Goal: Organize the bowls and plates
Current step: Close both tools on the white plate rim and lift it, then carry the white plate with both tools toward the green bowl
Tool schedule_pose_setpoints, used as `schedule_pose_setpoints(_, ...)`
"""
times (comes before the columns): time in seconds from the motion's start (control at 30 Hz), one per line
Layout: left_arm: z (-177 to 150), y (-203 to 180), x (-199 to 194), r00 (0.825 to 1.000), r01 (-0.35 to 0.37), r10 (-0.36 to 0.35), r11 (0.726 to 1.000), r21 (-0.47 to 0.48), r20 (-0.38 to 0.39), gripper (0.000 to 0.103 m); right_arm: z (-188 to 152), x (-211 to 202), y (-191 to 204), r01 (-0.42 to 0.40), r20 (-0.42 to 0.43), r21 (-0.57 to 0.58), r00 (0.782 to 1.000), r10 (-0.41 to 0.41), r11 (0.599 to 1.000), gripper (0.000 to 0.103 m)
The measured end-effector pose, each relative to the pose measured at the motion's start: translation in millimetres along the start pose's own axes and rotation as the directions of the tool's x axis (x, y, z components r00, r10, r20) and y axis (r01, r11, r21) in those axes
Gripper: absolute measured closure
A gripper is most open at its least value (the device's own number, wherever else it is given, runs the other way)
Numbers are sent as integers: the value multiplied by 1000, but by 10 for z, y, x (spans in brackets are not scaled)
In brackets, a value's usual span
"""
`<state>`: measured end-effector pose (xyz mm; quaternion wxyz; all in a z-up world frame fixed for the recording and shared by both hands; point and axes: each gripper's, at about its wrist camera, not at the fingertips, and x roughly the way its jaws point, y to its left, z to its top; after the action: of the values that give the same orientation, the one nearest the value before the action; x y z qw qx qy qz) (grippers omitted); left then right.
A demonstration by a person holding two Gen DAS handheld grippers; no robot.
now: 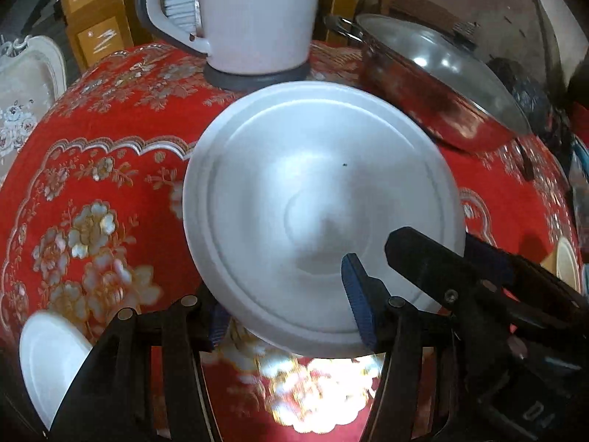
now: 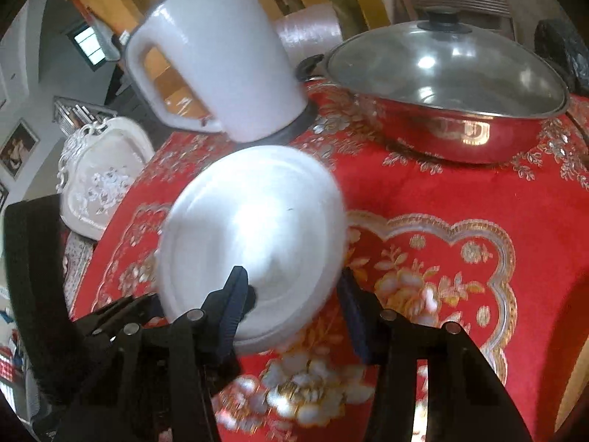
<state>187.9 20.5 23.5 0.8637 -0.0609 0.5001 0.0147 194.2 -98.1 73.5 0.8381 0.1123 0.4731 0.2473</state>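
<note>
The white plate (image 1: 316,217), held tilted above the counter (image 1: 92,169) with its near rim between the part-open jaws of both grippers, could be dropped if either grip is loosened unevenly.

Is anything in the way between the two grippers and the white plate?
No, nothing visible. The white plate already has its rim between the fingers of the left gripper and the right gripper. The kettle and pot stand farther back.
</note>
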Motion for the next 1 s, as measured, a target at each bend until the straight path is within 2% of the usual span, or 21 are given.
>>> schedule_pose_setpoints(0.2, -304, -149, -181, 997, 65, -64, 997, 51, -32, 47, -252, -287, 15, 6, -6, -12, 1000, -6, 1000, 50)
schedule_pose_setpoints(0.33, -621, -276, -317, 992, 114, -108, 989, 95, -66, 47, -511, -536, 30, 19, -20, -22, 1000, -19, 1000, 50)
schedule_pose_setpoints(0.4, -776, -322, -365, 986, 142, -131, 983, 112, -99, 47, -649, -645, 22, 25, -20, -9, 999, -25, 1000, 50)
schedule_pose_setpoints(0.53, -998, -347, -494, 980, 176, -163, 977, 119, -111, 47, -935, -815, -47, 7, -33, 47, 999, -5, 999, 50)
schedule_pose_setpoints(0.63, -1058, -322, -563, 986, 155, -145, 982, 111, -87, 47, -1035, -910, -107, -30, -22, 93, 999, 32, 995, 50)
schedule_pose_setpoints(0.8, -982, -147, -701, 992, 125, -123, 990, 58, -27, 47, -918, -975, -190, 46, 23, 115, 999, -49, 992, 50)
schedule_pose_setpoints(0.87, -920, -83, -749, 995, 95, -96, 995, 38, 12, 46, -869, -944, -220, 63, 26, 109, 997, -66, 992, 50)
schedule_pose_setpoints(1.0, -840, -19, -687, 997, 79, -79, 997, 15, 16, 46, -806, -777, -280, 75, -6, 115, 997, -75, 991, 50)
